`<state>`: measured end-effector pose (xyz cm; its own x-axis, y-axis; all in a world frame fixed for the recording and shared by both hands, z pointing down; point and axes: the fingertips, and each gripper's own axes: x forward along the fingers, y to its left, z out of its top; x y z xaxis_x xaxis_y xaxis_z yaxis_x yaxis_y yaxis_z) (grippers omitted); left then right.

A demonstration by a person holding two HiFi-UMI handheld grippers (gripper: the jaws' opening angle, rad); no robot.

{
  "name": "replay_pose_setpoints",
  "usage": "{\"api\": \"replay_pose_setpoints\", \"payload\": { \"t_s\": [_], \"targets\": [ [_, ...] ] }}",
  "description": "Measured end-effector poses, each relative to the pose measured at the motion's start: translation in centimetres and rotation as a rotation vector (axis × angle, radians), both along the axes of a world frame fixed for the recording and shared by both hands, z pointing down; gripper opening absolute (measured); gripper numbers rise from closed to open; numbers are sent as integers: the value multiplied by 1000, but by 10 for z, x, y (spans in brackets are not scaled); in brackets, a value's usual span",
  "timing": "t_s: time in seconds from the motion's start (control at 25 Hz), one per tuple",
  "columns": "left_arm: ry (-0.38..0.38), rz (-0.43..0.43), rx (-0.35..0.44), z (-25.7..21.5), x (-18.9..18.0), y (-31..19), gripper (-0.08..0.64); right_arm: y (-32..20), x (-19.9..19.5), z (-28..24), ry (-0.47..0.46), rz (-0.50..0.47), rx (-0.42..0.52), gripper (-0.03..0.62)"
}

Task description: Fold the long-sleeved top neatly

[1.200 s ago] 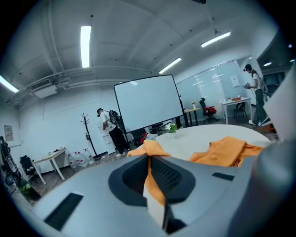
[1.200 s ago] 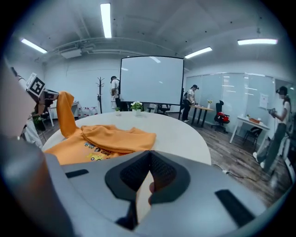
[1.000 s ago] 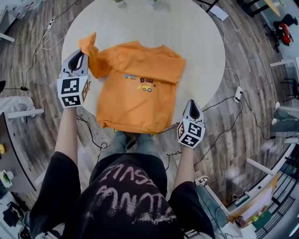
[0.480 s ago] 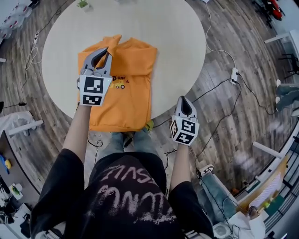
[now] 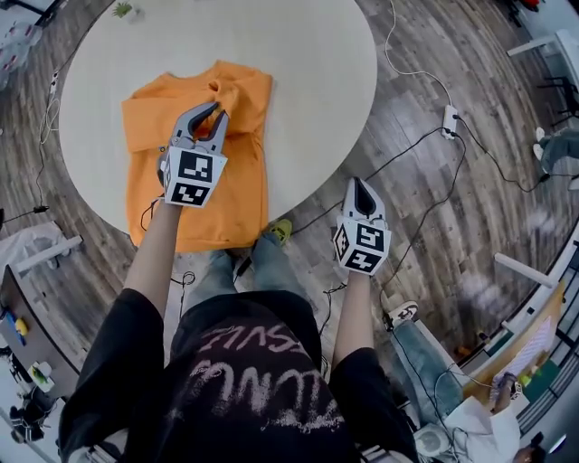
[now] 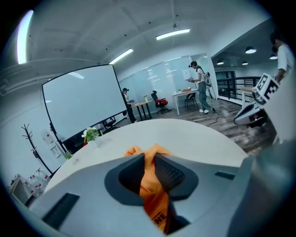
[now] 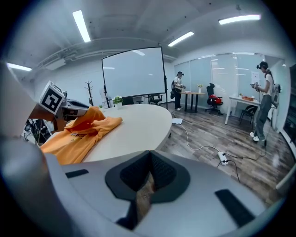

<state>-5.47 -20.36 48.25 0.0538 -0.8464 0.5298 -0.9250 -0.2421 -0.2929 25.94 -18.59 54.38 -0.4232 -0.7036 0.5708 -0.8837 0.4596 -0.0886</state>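
The orange long-sleeved top (image 5: pixel 242 181) lies on the round pale table (image 5: pixel 298 81), its hem hanging over the near edge. One sleeve is folded in over the body and bunches by the collar. My left gripper (image 5: pixel 217 110) hovers over that bunch. Its jaws have just been opening, and orange sleeve cloth (image 6: pixel 149 185) still sits loosely in the gap between them. My right gripper (image 5: pixel 360 187) is shut with nothing in it, off the table's near right edge over the wood floor. In the right gripper view the top (image 7: pixel 78 132) lies far to the left.
A small potted plant (image 5: pixel 122 9) stands at the table's far rim. Cables and a white power strip (image 5: pixel 450 118) lie on the floor to the right. The person's legs and a yellow-green shoe (image 5: pixel 279 231) are below the near edge. People and desks stand far back.
The left gripper has swung from the top's left side to over its middle, bringing the sleeve across the body, and its jaws have parted. The right gripper drifted slightly, still shut.
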Motion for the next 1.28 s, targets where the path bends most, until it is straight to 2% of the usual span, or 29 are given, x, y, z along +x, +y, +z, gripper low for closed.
{"api": "replay_pose_setpoints", "payload": {
  "t_s": [0.08,0.12,0.16,0.36,0.44,0.6,0.68,0.84,1.0,1.28],
  "targets": [
    [12,15,-3,4,3,1,112,4,-2,2,5,-7,0,5],
    [18,28,0,4,6,1,177,7,-4,3,9,-9,2,5],
    [21,42,6,3,10,1,199,10,-5,2,13,-8,3,6],
    [43,75,36,-8,12,15,195,35,-12,-6,30,-16,20,5],
    [50,78,51,-15,2,30,174,49,-22,-10,45,-35,34,5],
    [37,74,54,-22,-35,80,41,84,-53,-18,60,-88,57,5],
    [39,64,62,-25,-56,109,11,103,-69,-22,66,-114,74,6],
    [54,39,64,-28,-89,175,11,151,-95,-26,96,-161,92,6],
    [47,30,67,-25,-114,238,11,197,-104,-27,148,-174,108,14],
    [50,-9,10,3,-137,327,14,260,-107,-9,217,-211,55,79]
  ]
}}
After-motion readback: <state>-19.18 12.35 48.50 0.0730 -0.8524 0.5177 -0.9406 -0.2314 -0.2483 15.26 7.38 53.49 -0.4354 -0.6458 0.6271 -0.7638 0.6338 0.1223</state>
